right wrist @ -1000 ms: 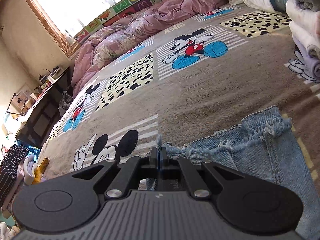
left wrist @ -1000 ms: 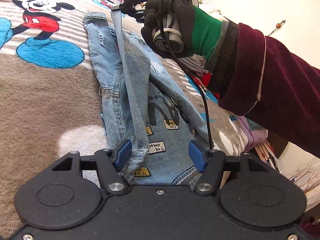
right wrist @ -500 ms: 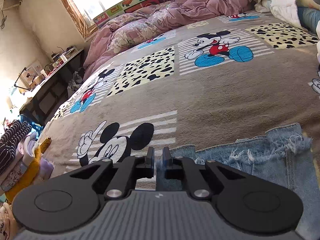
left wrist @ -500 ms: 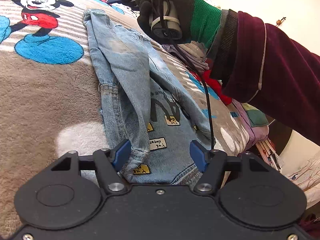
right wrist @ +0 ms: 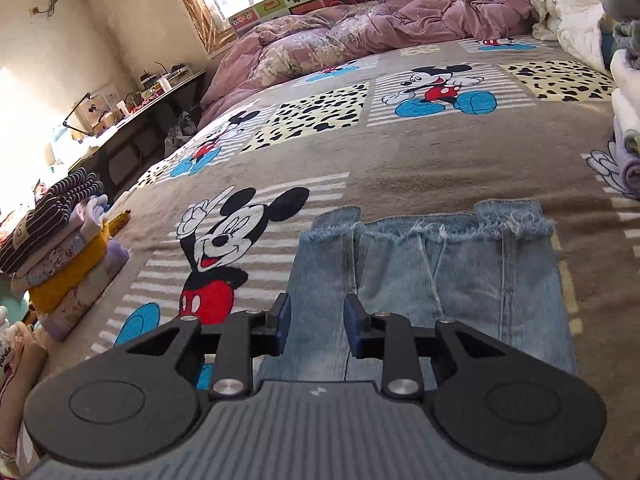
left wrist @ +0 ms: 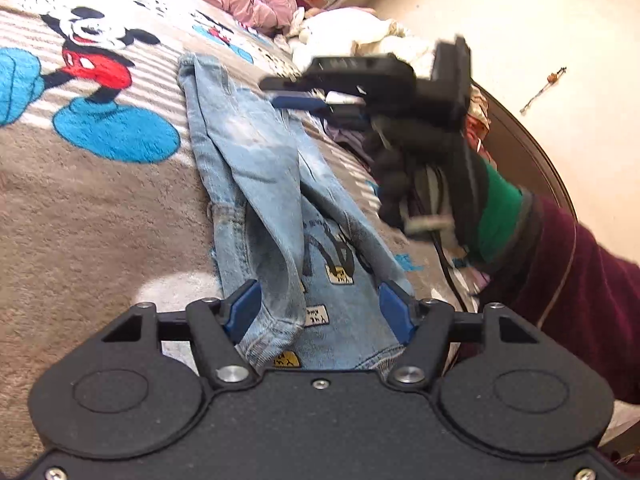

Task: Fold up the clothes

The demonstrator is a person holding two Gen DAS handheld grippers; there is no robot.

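Observation:
Light blue jeans (left wrist: 256, 184) with yellow patches lie lengthwise on the Mickey Mouse blanket (left wrist: 80, 208), one leg folded over the other. My left gripper (left wrist: 320, 308) is open at the waist end, its blue pads either side of the denim, holding nothing. My right gripper (right wrist: 316, 320) is open above the jeans (right wrist: 460, 272), back from the frayed leg hems (right wrist: 512, 220), and empty. In the left wrist view it (left wrist: 304, 96) hovers, blurred, over the far leg end.
A stack of folded clothes (right wrist: 60, 248) stands at the bed's left edge. A pink quilt (right wrist: 360, 28) is bunched at the far end. More clothes (right wrist: 624, 128) are piled along the right side. A desk (right wrist: 132, 108) stands by the left wall.
My right gripper has opened, let go of the leg hem and lifted back from it. The leg now lies flat on the other one. My left gripper has stayed put.

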